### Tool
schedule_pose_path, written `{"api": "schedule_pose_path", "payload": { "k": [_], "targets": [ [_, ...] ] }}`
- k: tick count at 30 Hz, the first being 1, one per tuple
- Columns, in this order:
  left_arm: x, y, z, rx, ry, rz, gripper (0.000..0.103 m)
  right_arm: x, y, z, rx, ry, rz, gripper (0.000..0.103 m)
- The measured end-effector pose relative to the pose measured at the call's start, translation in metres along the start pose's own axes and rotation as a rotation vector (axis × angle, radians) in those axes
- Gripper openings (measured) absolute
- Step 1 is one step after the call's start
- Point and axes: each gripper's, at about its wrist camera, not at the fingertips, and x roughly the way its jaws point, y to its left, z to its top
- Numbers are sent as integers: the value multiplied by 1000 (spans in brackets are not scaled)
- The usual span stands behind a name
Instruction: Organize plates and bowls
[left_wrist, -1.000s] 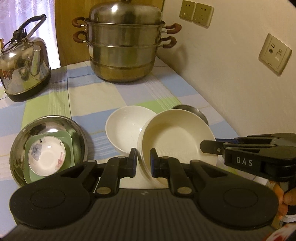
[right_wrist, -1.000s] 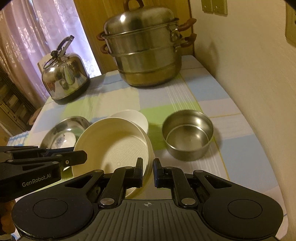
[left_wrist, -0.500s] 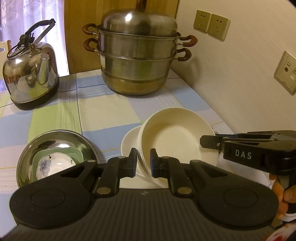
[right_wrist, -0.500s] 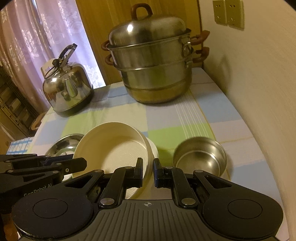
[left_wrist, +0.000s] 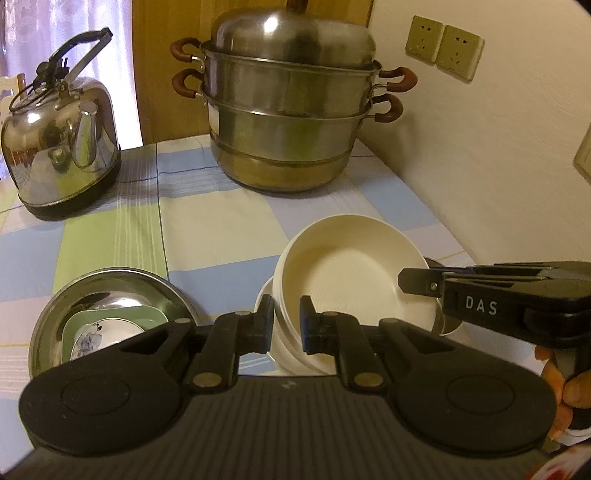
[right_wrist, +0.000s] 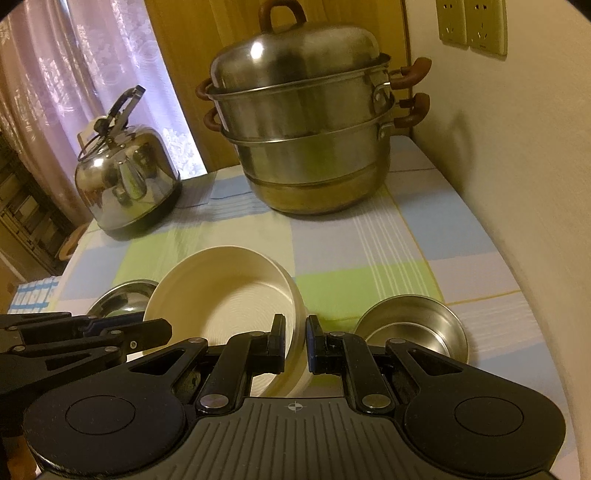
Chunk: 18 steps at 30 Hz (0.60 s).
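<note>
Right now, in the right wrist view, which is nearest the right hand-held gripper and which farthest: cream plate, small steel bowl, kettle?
1. Cream plate: clamped by the rim in the right hand-held gripper.
2. Small steel bowl: just right, on the cloth.
3. Kettle: far back, left.

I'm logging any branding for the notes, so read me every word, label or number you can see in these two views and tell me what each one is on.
"DAS": white letters on the side of the right gripper, seen in the left wrist view.
No other readable text: the left gripper shows no lettering in the right wrist view, and the wall sockets, kettle and steamer pot carry none visible.
</note>
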Motion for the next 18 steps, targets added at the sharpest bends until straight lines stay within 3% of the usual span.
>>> {"api": "schedule_pose_path", "payload": {
  "k": [18],
  "targets": [
    [34, 14, 0, -39, 79, 1, 13, 42, -6, 2, 21, 91, -12, 11]
  ]
}}
